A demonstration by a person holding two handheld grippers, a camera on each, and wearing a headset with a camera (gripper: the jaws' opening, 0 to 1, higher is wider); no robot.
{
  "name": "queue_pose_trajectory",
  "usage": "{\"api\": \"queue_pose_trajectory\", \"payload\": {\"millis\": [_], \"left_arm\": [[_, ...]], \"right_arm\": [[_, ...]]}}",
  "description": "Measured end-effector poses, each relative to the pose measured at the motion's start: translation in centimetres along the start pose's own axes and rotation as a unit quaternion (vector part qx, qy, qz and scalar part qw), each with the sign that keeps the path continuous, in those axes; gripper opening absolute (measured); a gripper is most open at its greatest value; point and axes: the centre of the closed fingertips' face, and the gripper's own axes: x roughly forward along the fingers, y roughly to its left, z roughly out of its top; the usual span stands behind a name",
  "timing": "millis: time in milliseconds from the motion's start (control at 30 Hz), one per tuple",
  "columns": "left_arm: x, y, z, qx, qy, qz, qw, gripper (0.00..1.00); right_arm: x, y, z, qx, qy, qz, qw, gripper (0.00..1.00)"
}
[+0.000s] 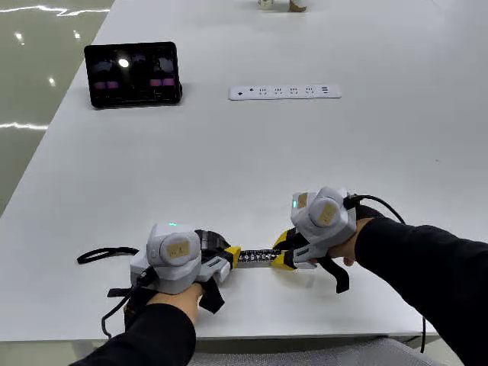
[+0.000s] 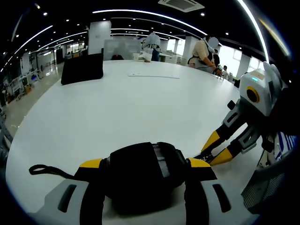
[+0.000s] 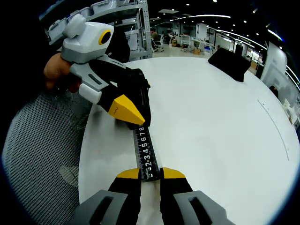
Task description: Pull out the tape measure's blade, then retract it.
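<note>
A black tape measure case sits between the jaws of my left gripper, which is shut on it at the table's near edge. In the head view the case lies on the table with the left gripper around it. A short length of dark blade with white numbers runs right from the case. My right gripper is shut on the blade's end. In the right gripper view the blade leads from the right gripper up to the case.
The case's black wrist strap trails left on the white table. A dark tablet stands at the far left and a white power strip lies at the far middle. A grey mesh chair is below the near edge.
</note>
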Motion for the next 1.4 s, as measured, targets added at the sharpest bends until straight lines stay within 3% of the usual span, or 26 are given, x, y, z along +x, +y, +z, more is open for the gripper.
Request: {"api": "queue_pose_trajectory", "payload": {"millis": [1400], "left_arm": [[0.0,0.1,-0.1,-0.004,0.002,-0.002,1.0,0.64]], "right_arm": [[1.4,0.3,1.6,0.0,-0.021,0.006,0.9998,0.12]]}}
